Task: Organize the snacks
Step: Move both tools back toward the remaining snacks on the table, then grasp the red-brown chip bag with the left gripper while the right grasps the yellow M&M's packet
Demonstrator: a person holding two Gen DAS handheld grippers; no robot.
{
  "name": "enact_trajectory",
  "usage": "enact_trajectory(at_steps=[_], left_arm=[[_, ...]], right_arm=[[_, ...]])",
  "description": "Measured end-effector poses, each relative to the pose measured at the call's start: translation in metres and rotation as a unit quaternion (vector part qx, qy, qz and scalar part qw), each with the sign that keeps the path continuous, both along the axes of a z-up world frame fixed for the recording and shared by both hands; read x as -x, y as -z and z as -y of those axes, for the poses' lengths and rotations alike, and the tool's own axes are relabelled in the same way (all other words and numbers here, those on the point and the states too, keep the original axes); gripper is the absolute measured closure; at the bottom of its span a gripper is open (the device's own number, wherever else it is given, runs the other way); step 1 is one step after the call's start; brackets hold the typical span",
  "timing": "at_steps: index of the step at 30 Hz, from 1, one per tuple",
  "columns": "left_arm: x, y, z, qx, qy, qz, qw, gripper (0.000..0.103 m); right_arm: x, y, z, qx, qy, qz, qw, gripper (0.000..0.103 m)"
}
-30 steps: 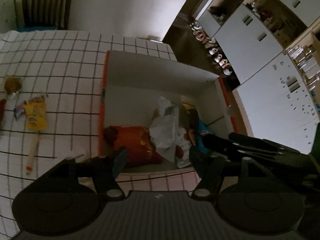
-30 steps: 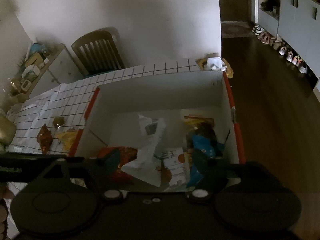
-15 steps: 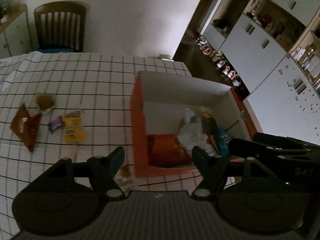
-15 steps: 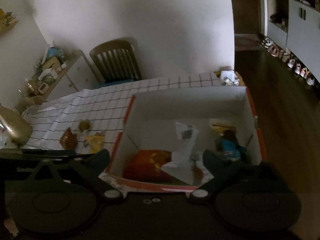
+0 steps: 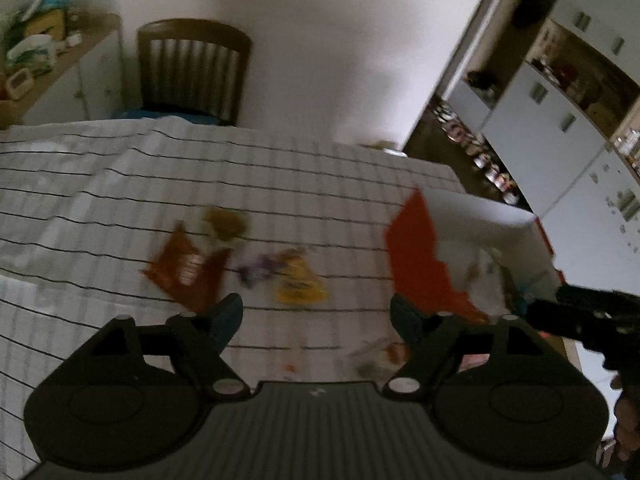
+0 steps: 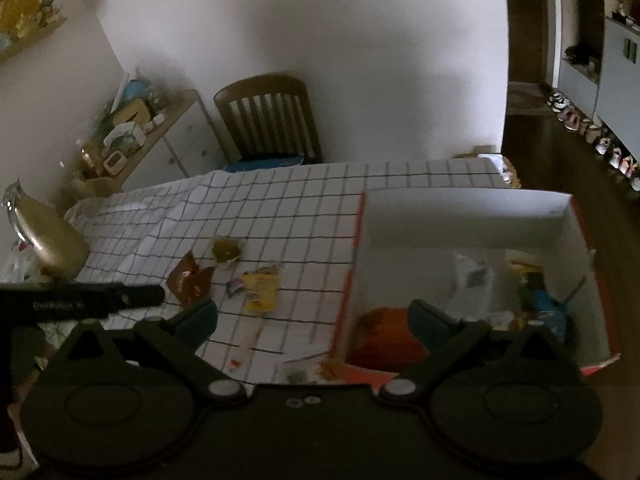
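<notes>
An orange box with white inner walls [image 6: 460,216] [image 5: 416,256] stands on the checked tablecloth and holds several snack packs, among them an orange bag [image 6: 384,332] and a blue one [image 6: 548,308]. Left of the box lie a brown packet [image 6: 188,280] [image 5: 184,272], a round brown snack [image 6: 226,249], a small purple sweet [image 6: 234,286] and a yellow packet [image 6: 262,290] [image 5: 300,286]. My left gripper [image 5: 316,314] hovers above the cloth near the loose snacks, its jaws opening with nothing between them. My right gripper [image 6: 312,316] stands open and empty by the box's left wall.
A wooden chair [image 6: 268,120] stands at the table's far side. A cluttered sideboard [image 6: 132,136] lines the left wall. A gold object [image 6: 48,236] sits at the table's left end. Small wrappers [image 6: 316,368] lie on the cloth beside the box's near corner. Dark floor and cupboards lie to the right.
Both grippers have pulled back from over the box and swung left toward the loose snacks on the cloth. Both sets of jaws have spread wider. The box now sits right in both views.
</notes>
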State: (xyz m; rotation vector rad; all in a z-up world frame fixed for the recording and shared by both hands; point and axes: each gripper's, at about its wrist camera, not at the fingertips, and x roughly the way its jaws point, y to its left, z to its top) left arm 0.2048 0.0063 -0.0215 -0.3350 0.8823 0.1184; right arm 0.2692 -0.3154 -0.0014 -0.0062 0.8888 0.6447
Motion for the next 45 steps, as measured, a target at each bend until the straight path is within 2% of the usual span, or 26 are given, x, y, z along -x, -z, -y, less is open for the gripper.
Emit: enact_trajectory(at_steps=[9, 16, 20, 26, 33, 37, 41, 45], left_arm=[[-0.004, 0.012, -0.082, 0.000, -0.022, -0.006, 0.9997, 0.022], [-0.021, 0.048, -0.123, 0.007, -0.023, -0.033, 0.9992, 0.022], [-0.031, 0.073, -0.124, -0.008, 0.007, -0.046, 0.9989, 0.022], [-0.045, 0.107, -0.116, -0.027, 0.051, -0.064, 0.9963, 0.022], [-0.066, 0.125, -0.099, -0.086, 0.127, -0.068, 0.9859, 0.022], [-0.079, 0.135, -0.100, -0.103, 0.128, -0.072, 0.9838, 0.022], [-0.089, 0.140, -0.103, -0.099, 0.128, -0.066, 0.9846, 0.018], [-0.094, 0.145, -0.103, -0.117, 0.127, -0.061, 0.9831, 0.018]], right_arm=[[0.003, 0.010, -0.066, 0.013, 0.007, -0.006, 1.000, 0.000], [-0.004, 0.030, -0.111, 0.032, -0.002, -0.007, 0.999, 0.003], [-0.008, 0.047, -0.130, 0.052, -0.022, 0.000, 0.998, 0.009], [-0.017, 0.080, -0.150, 0.084, -0.041, -0.018, 0.996, 0.017], [-0.034, 0.107, -0.166, 0.105, -0.053, -0.025, 0.993, 0.020], [-0.044, 0.119, -0.174, 0.110, -0.056, -0.031, 0.992, 0.022], [-0.053, 0.130, -0.184, 0.110, -0.052, -0.036, 0.992, 0.023], [-0.059, 0.143, -0.192, 0.119, -0.048, -0.041, 0.991, 0.027]])
